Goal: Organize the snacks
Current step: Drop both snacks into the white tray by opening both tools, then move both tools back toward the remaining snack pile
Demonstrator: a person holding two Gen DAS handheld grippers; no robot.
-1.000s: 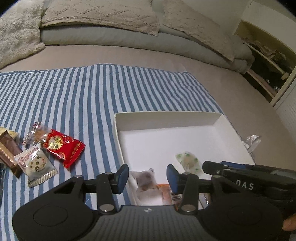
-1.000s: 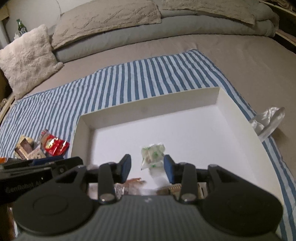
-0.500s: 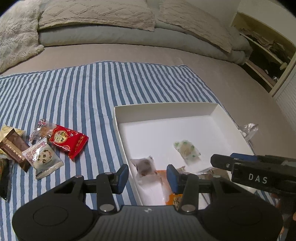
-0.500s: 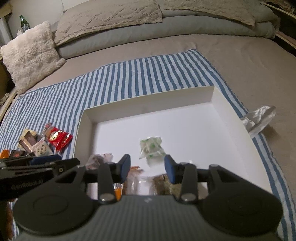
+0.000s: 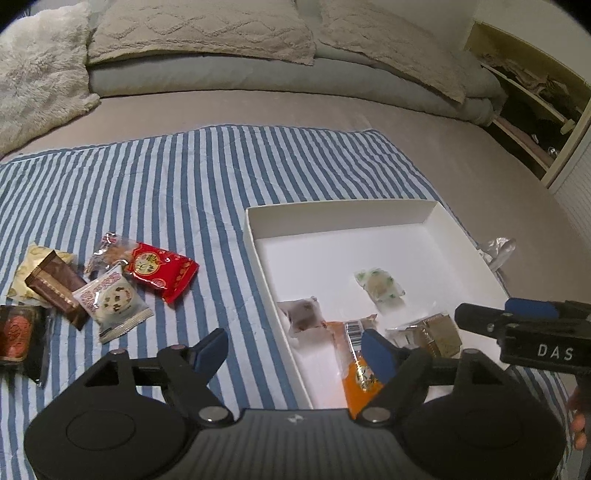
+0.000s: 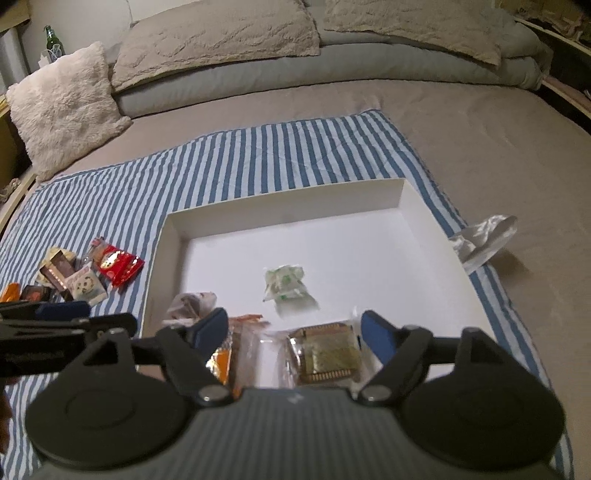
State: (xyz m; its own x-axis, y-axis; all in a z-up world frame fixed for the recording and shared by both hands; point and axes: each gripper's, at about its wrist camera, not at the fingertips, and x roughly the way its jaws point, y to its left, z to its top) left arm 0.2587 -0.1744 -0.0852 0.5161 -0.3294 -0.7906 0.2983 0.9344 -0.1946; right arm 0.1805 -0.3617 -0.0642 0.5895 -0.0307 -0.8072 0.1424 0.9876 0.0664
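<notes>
A white box (image 5: 332, 214) (image 6: 280, 210) lies on a blue-striped cloth (image 5: 166, 177). Inside it lie a green-speckled packet (image 5: 378, 286) (image 6: 286, 284), a greyish packet (image 5: 303, 315) (image 6: 192, 301), an orange packet (image 5: 360, 373) (image 6: 221, 360) and a brown biscuit packet (image 5: 436, 330) (image 6: 325, 352). Left of the box lie a red packet (image 5: 159, 269) (image 6: 118, 266), a cookie packet (image 5: 110, 299), a brown bar (image 5: 55, 284) and others. My left gripper (image 5: 295, 350) is open and empty over the box's near left wall. My right gripper (image 6: 293, 330) is open and empty above the box's near part.
A crumpled clear wrapper (image 6: 484, 236) (image 5: 496, 249) lies right of the box. Pillows (image 5: 199, 29) and a fluffy cushion (image 6: 62, 107) line the back of the bed. A green bottle (image 6: 51, 40) stands at the far left. Shelves (image 5: 532, 99) stand at the right.
Both grippers have pulled back and up from the box and their jaws have opened wider. More packets in the box's near part show now.
</notes>
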